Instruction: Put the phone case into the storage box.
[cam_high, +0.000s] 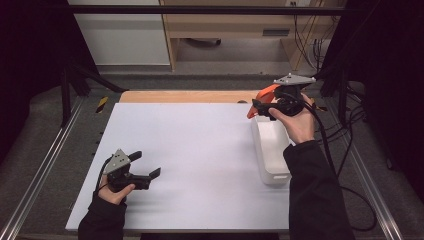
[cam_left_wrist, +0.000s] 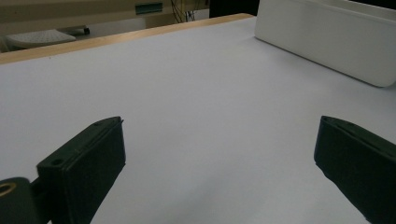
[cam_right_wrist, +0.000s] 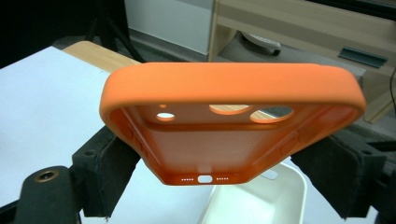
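The right gripper (cam_high: 260, 107) squeezes an orange phone case (cam_right_wrist: 232, 123) by its two long sides above the far end of the white bin (cam_high: 270, 150), and the case looks light, soft and bendy, while the left gripper (cam_high: 148, 167) rests wide open on the tabletop (cam_high: 190, 150).

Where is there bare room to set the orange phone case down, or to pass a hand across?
The white sheet lies bare from the left gripper across to the white bin, and back to the wooden strip. The bin's inside looks bare too. It is crowded at the bin's far end, where the right gripper holds the orange phone case.
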